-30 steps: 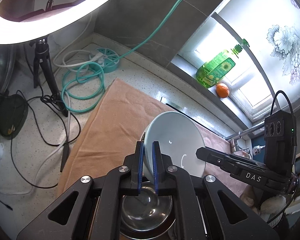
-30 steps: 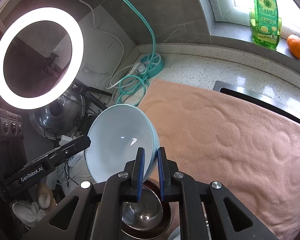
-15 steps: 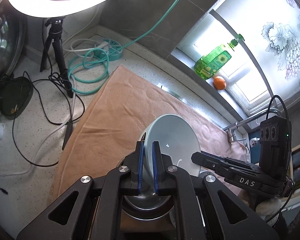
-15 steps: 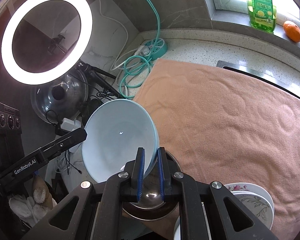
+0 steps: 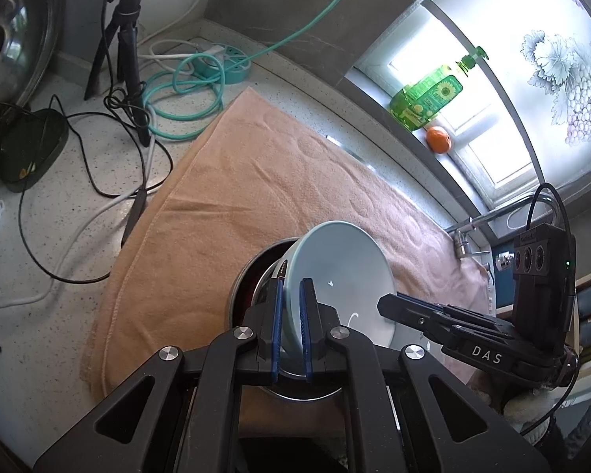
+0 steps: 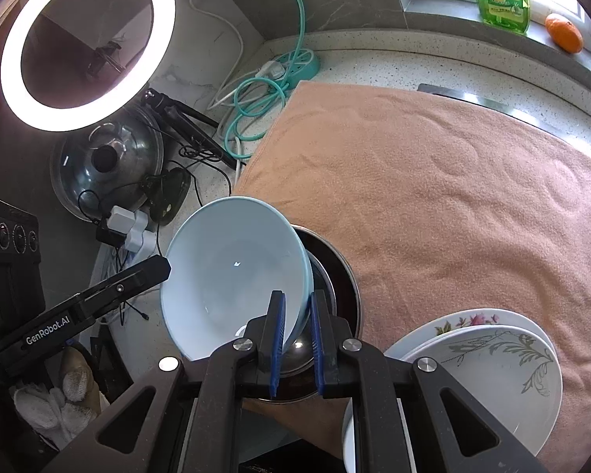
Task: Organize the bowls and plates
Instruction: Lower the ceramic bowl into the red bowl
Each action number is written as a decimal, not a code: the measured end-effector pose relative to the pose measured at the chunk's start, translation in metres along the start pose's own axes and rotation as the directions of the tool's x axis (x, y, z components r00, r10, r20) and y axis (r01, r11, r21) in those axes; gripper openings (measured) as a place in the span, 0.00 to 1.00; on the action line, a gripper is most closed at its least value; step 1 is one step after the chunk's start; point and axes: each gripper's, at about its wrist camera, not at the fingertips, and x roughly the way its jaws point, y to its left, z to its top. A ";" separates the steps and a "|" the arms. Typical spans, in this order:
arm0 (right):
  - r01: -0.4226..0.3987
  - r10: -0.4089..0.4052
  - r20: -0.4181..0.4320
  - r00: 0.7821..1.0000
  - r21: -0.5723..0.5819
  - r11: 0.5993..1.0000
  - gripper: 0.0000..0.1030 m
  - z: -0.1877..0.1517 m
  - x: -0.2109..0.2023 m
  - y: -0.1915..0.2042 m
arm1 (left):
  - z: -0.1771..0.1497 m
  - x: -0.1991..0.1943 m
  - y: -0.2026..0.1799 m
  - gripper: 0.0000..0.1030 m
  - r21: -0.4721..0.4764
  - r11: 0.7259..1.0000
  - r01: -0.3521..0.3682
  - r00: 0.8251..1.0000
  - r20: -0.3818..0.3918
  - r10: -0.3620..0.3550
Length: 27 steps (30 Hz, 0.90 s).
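1. Pale blue glazed bowl [image 5: 342, 276] is held tilted on its edge, in the air just above a steel bowl [image 6: 335, 276], which sits on the near edge of a peach towel [image 6: 453, 181].
2. Both grippers pinch its rim from opposite sides: the left gripper [image 5: 290, 307] has its jaws nearly closed with the rim between the blue pads, and the right gripper [image 6: 297, 315] grips the opposite rim the same way.
3. Just right of the steel bowl lie floral plates [image 6: 492, 358], overlapping in a loose stack, so some gathering looks done.
4. My guess is the task is midway: the blue bowl is not yet set down, and nesting it into the steel bowl seems the likely step.
5. Farther out, the countertop [image 5: 59, 216] carries cables, a tripod [image 5: 126, 47] and a pot lid [image 6: 106, 165]; a ring light [image 6: 86, 43] glows behind, and a green bottle [image 5: 429, 94] and an orange [image 5: 438, 139] sit on the sill.
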 end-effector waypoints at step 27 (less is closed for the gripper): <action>0.057 -0.057 -0.017 0.998 -0.002 0.998 0.12 -0.012 0.021 -0.001 | -0.020 0.019 0.018 0.07 -0.026 1.000 0.016 0.998 -0.064 -0.018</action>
